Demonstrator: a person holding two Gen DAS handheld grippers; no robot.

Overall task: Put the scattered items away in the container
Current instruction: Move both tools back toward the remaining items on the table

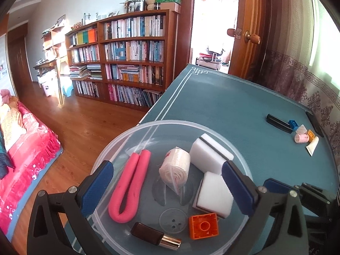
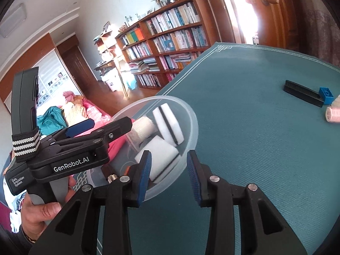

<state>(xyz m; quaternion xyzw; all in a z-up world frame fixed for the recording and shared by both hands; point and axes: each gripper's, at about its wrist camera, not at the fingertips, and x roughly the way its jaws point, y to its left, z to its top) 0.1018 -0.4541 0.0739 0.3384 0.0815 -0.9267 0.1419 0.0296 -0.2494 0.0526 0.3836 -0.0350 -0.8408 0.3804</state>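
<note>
Six items already lie in the clear round container (image 1: 170,127) at the near left of the teal worktop (image 1: 233,106): a folded pink foam tube (image 1: 129,187), long axis running near to far, a gauze roll (image 1: 175,170), two white sponges (image 1: 210,156), an orange brick (image 1: 204,226) and a lipstick (image 1: 155,237). Left gripper (image 1: 167,189) hovers over it, fingers wide apart, empty. Right gripper (image 2: 169,177) sits at the rim, fingers moderately apart, holding nothing. Judged mid-task: next calls for reaching far right to the black comb (image 1: 279,123), lying diagonally, and the blue brick (image 1: 293,124).
</note>
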